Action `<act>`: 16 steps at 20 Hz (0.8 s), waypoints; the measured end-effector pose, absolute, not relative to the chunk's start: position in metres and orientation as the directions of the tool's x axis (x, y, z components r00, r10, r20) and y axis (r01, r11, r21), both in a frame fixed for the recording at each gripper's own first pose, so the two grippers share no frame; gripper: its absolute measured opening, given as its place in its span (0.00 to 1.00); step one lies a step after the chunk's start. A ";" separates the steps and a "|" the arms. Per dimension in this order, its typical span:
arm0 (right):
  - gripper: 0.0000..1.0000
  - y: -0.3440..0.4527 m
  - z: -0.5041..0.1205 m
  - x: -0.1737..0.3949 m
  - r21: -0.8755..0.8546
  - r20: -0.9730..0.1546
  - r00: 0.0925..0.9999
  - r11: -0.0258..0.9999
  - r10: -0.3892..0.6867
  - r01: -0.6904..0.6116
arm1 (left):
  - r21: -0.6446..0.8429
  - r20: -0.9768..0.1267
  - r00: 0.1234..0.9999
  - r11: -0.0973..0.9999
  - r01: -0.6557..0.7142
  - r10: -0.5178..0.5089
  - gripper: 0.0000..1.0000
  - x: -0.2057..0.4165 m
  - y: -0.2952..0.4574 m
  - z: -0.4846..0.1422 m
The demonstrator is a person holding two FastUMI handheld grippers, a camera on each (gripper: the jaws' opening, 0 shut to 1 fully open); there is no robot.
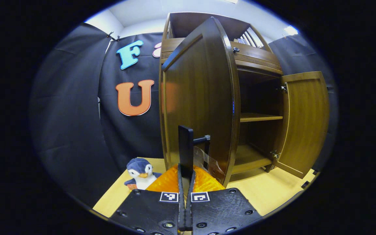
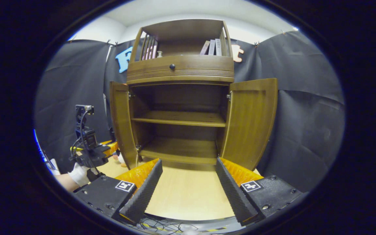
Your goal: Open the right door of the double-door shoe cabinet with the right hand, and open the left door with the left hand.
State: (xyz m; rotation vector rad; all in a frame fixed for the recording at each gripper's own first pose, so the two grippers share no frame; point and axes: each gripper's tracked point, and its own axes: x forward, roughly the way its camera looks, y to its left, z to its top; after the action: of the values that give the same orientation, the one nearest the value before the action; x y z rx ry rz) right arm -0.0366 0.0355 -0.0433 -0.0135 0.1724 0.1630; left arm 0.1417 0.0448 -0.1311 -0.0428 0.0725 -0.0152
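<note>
The brown shoe cabinet [image 2: 180,68] stands with both lower doors swung open, its two inner shelves bare. In the left gripper view the left door [image 1: 201,98] fills the middle, and my left gripper [image 1: 186,173] is shut on its black upright handle [image 1: 186,143]. The right door [image 1: 305,120] hangs open farther off. In the right gripper view my right gripper [image 2: 188,163] is open, centred in front of the cabinet with nothing between its fingers. It sits between the left door [image 2: 121,124] and the right door [image 2: 251,124]. The left gripper [image 2: 90,153], in a gloved hand, is beside the left door.
A plush penguin [image 1: 140,173] sits on the light wooden floor [image 2: 184,192] left of the cabinet. Books lean in the cabinet's top shelf [image 2: 212,47], above a drawer with a dark knob [image 2: 172,66]. Black cloth walls close in on both sides.
</note>
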 end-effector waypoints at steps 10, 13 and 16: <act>1.00 0.041 -0.047 -0.040 0.012 -0.180 0.967 0.984 0.179 -0.179 | -0.047 -0.035 0.993 0.993 0.109 -0.110 0.00 0.133 0.079 -0.134; 1.00 0.043 -0.049 -0.042 0.017 -0.187 0.965 0.983 0.185 -0.185 | -0.035 -0.030 0.990 0.990 0.140 -0.141 0.00 0.131 0.093 -0.135; 1.00 0.044 -0.049 -0.042 0.020 -0.187 0.964 0.982 0.188 -0.188 | -0.024 -0.035 0.994 0.994 0.104 -0.105 0.00 0.133 0.119 -0.138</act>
State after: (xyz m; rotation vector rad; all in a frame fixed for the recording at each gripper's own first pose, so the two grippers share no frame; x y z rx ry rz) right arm -0.0418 0.0441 -0.0487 0.0018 0.1893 0.1904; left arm 0.1334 0.1191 -0.1384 -0.0224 0.0366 -0.1051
